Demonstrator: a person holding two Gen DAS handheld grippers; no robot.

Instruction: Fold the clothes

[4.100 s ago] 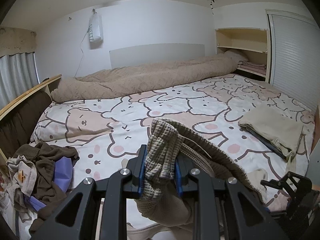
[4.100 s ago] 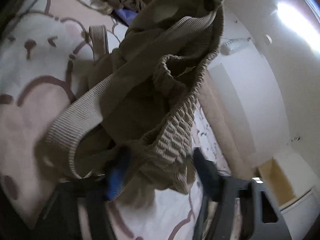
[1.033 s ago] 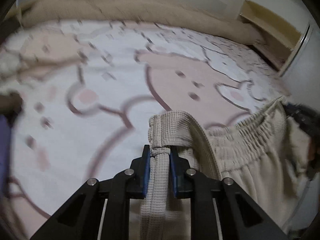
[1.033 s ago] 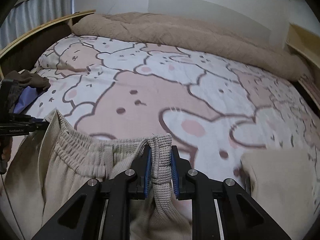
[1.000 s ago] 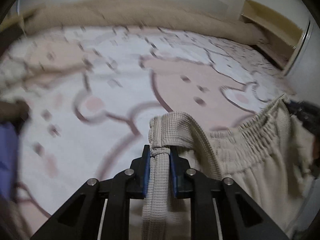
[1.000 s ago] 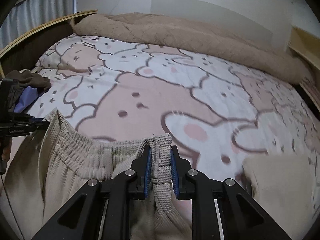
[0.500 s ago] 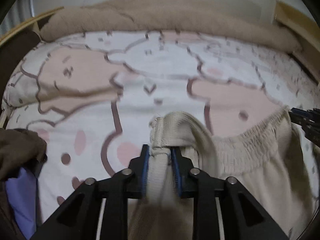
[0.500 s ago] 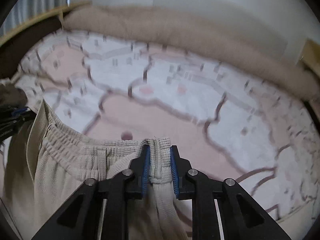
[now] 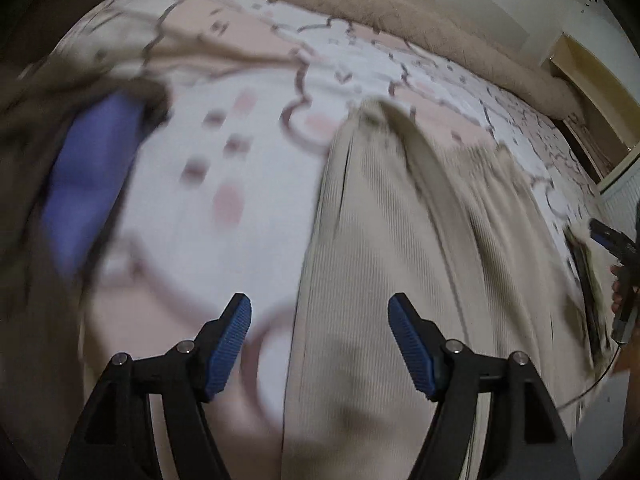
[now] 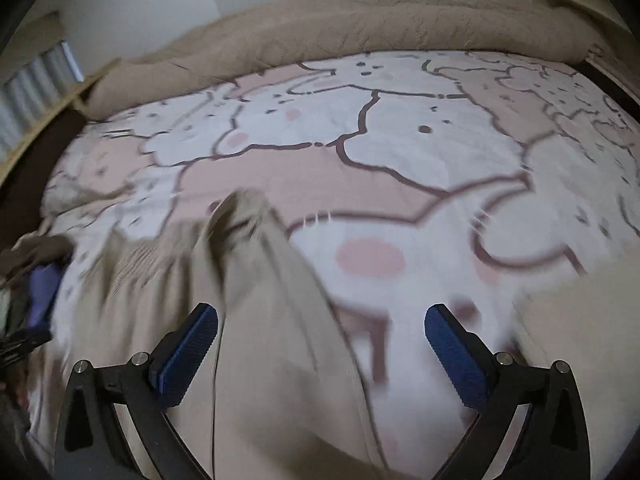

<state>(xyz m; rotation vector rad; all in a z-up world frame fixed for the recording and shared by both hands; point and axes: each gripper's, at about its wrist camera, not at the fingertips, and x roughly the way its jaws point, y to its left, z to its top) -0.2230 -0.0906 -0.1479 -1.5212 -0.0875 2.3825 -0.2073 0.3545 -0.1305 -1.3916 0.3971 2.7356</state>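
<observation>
Beige waffle-knit trousers (image 9: 400,260) lie spread on the bear-print bed sheet (image 9: 248,152), waistband away from me, legs running toward the near edge. My left gripper (image 9: 320,340) hangs open above the left leg, nothing between its blue pads. In the right wrist view the same trousers (image 10: 264,320) lie lower left, blurred. My right gripper (image 10: 320,352) is open over their right edge and the sheet (image 10: 400,152), holding nothing. The right gripper's tip (image 9: 612,240) shows at the right edge of the left wrist view.
A pile of brown and purple clothes (image 9: 80,168) lies at the bed's left side. A folded beige garment (image 10: 580,320) sits at the right. A rolled tan duvet (image 10: 340,28) runs along the far side by the wall. A wooden shelf (image 9: 592,68) stands far right.
Both grippers have opened and let go of the waistband. The trousers dropped flat onto the sheet, and both grippers pulled back toward the near edge.
</observation>
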